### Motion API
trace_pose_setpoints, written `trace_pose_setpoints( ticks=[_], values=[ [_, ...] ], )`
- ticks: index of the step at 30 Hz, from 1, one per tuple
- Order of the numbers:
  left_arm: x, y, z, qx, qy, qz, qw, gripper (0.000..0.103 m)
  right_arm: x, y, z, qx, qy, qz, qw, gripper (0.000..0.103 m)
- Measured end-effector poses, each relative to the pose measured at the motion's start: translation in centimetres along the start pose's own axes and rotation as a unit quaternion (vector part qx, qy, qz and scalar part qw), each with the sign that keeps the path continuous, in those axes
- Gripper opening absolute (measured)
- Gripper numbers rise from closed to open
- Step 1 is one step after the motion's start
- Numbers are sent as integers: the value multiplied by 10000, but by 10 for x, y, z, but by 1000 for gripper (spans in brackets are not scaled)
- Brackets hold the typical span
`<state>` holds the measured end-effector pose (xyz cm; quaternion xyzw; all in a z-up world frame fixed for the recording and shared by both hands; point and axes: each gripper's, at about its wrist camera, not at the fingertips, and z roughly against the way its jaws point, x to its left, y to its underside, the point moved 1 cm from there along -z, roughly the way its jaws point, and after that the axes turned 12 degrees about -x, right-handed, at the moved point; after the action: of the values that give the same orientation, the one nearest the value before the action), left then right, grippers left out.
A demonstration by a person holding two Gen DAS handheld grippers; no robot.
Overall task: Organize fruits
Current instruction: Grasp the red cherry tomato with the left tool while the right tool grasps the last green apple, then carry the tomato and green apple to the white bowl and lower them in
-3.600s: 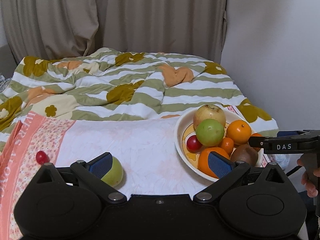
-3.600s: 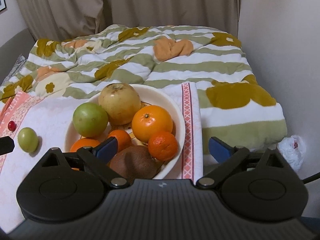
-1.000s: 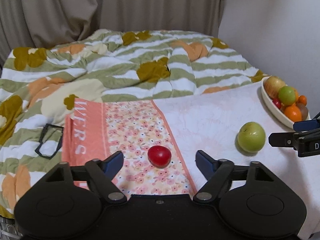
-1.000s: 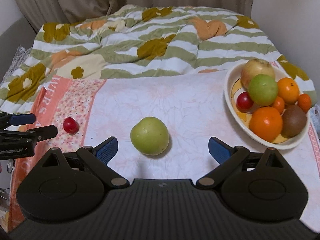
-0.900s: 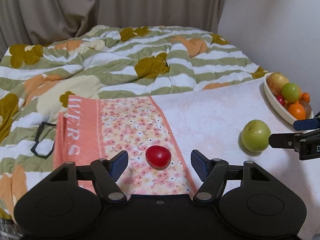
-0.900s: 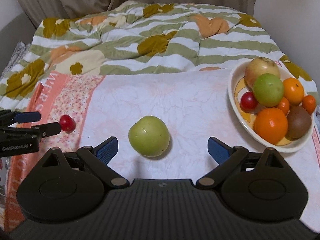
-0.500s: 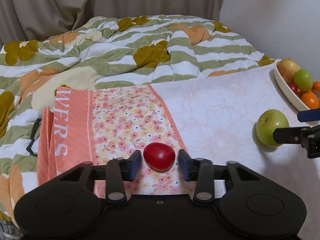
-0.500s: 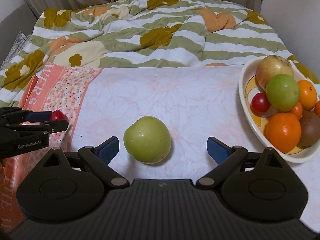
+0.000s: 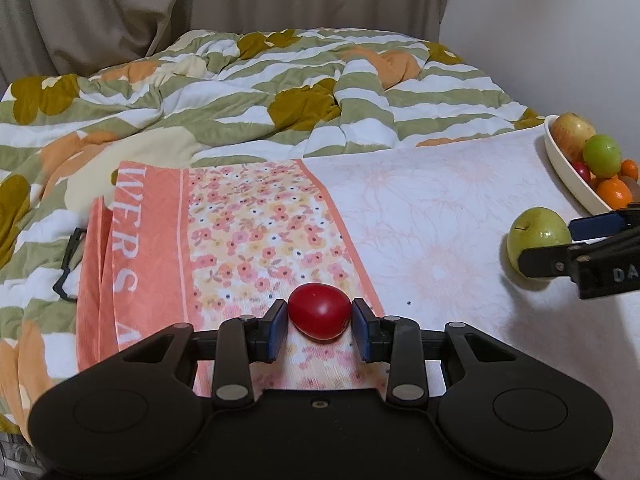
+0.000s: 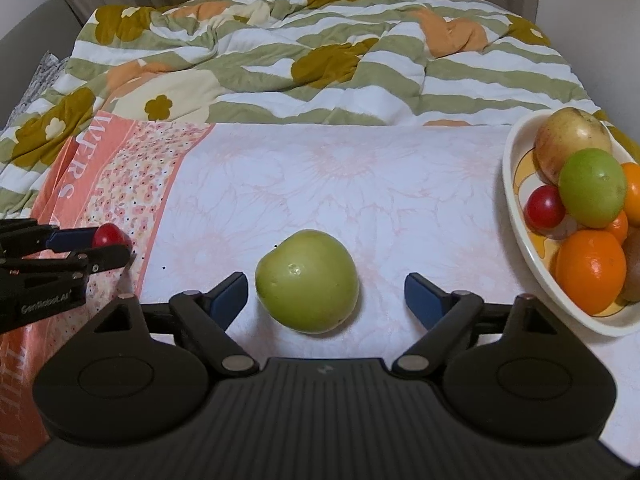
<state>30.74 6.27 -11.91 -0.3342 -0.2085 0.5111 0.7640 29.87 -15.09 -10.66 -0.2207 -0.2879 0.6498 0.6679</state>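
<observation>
on the floral towel, our left gripper pinches the small red fruit; we'd squeeze gently. right gripper gapes around the green apple; we'd centre, then clamp, bowl next.

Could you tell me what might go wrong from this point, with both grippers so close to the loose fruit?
The left gripper is shut on the small red fruit; it looks smooth and rounded, so it might squirt out or bruise. The right gripper is open around the green apple, nearer its left finger, so closing may roll it. The bowl looks heaped, so added fruit might tumble off.
</observation>
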Motion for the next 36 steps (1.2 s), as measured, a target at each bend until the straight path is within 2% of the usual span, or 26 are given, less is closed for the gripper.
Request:
trace_pose_setpoints(
  ticks=[4,8,12,19,29,36],
  values=[
    [-1,1,7,-58,-12,50,10000,38,3,0,-3,-8,-71,26,10000,93],
    [-1,1,16,-150,-28,107,9998,38,6,0,-9,51,-166,87,9998,72],
    [-4,0,26,-239,-44,126,9996,38,8,0,-5,10,-184,53,9998,72],
    [-8,-1,50,-402,-32,171,9990,38,14,-1,24,-240,-268,61,9993,72],
    [-29,-7,103,-875,138,194,9959,38,10,5,95,-634,-157,-26,9979,72],
    [-59,-17,135,-1226,274,208,9919,38,-18,14,146,-876,-16,-244,9959,72]
  ],
)
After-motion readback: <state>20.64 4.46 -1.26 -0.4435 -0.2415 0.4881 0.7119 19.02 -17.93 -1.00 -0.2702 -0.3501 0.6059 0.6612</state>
